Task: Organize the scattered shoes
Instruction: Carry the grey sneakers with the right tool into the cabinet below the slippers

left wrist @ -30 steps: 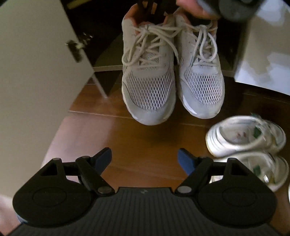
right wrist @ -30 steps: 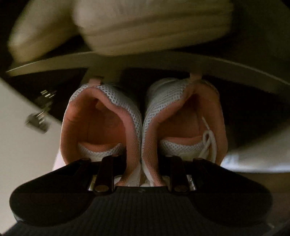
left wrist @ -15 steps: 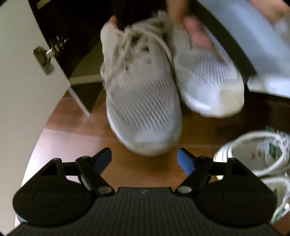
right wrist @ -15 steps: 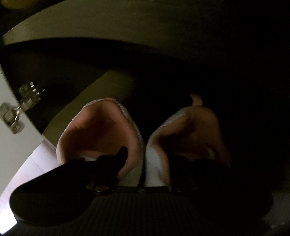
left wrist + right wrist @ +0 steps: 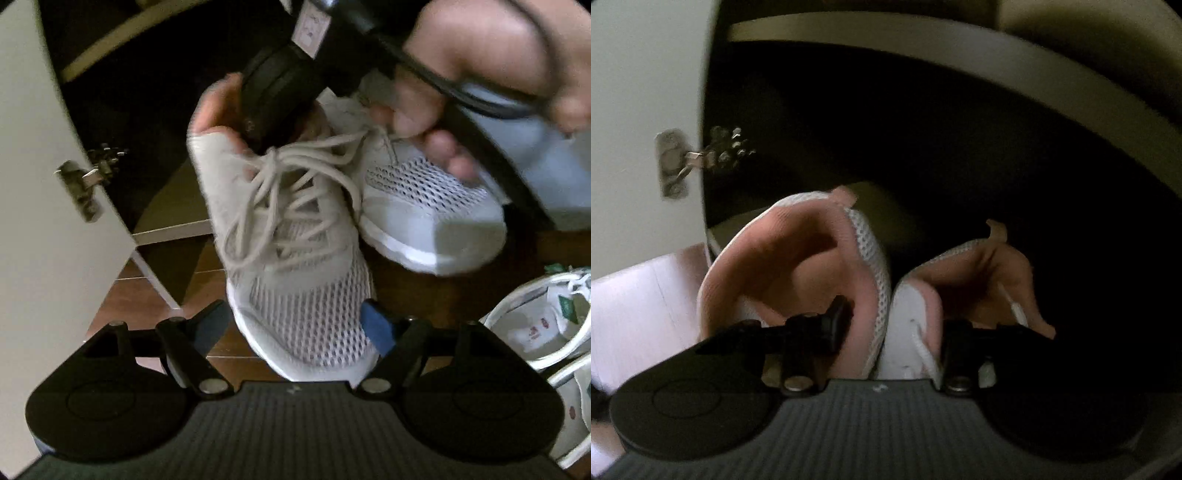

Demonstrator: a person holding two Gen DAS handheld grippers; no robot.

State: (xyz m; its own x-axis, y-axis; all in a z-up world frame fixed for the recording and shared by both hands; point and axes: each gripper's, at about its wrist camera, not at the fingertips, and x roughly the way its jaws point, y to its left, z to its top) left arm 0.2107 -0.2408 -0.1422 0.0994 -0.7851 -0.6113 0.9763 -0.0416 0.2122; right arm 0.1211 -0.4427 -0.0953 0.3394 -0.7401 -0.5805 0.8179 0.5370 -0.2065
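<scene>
Dark cabinet (image 5: 960, 129), right gripper (image 5: 892, 325) pinching grey sneakers' (image 5: 886, 295) collars

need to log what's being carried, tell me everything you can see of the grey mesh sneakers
The grey mesh sneakers are a pair with open-weave mesh toes, smooth grey side panels, white soles, loose pale laces and pink lining. The right gripper holds them by their inner collars, one finger inside each shoe, in front of an open dark cabinet. Their toes splay apart over the wooden floor, and one toe sits between the open fingers of the left gripper, apparently untouched.
</scene>
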